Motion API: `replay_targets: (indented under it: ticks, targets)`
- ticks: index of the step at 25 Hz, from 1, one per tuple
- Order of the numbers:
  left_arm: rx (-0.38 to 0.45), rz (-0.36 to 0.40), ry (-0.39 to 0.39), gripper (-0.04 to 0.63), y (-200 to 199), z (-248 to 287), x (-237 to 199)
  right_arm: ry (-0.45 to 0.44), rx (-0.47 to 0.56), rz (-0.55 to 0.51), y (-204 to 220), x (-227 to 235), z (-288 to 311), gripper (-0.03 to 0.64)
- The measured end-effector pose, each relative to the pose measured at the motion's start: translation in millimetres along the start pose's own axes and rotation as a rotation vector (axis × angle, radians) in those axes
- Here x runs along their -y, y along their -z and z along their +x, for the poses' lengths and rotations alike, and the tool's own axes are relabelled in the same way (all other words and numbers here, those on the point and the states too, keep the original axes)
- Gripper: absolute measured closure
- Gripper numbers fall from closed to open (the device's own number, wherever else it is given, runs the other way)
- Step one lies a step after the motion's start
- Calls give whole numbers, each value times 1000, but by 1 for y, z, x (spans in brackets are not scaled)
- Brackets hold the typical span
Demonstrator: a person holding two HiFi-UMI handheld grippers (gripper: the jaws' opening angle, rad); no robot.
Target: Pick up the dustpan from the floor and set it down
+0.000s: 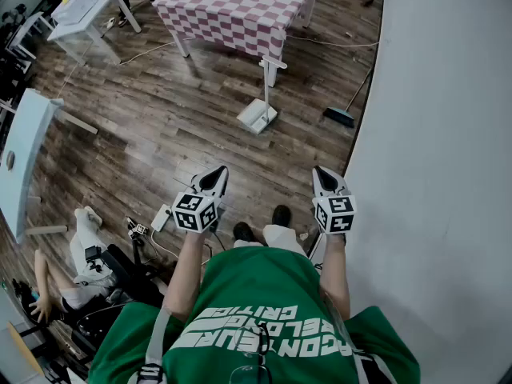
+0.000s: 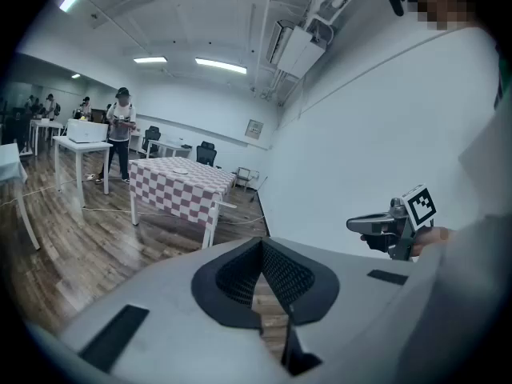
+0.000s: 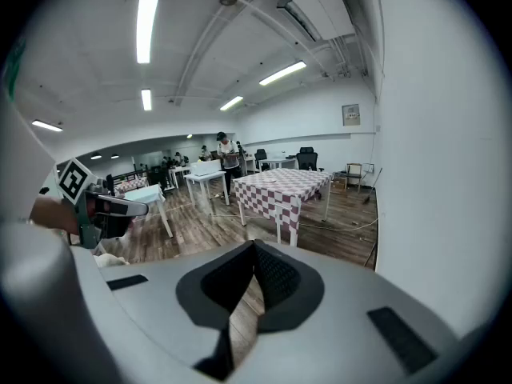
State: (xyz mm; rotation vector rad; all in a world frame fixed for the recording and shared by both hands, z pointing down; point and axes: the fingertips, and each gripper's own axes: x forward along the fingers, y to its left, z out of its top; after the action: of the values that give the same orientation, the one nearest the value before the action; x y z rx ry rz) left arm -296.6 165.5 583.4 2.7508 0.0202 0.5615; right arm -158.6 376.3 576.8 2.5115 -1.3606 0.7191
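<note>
The white dustpan (image 1: pixel 258 115) stands on the wood floor with its long handle upright, just in front of the checkered table's near corner and well ahead of both grippers. My left gripper (image 1: pixel 218 172) and right gripper (image 1: pixel 320 171) are held side by side at waist height, pointing forward and slightly down. Each is shut with nothing between its jaws. In the left gripper view my left gripper (image 2: pixel 262 244) has its pads meeting at the tip, and the dustpan handle (image 2: pixel 218 208) shows past the table leg. The right gripper (image 3: pixel 254 245) looks the same in its own view.
A checkered table (image 1: pixel 240 6) stands behind the dustpan. A broom (image 1: pixel 340 117) leans at the white wall (image 1: pixel 448 134) on the right. White tables (image 1: pixel 80 10) sit at the left, cables run over the floor, and a person (image 1: pixel 80 254) sits low at my left.
</note>
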Motion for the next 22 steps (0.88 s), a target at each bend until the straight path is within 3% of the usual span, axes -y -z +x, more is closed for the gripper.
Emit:
replay_targets:
  ticks: [11,22]
  targets:
    - [-5,7,-8,592,-4,16,11,1,16,20,-4,24,1,609]
    - [14,33,-20,592,-28,65,24,34,64,76,-21,91,14,609]
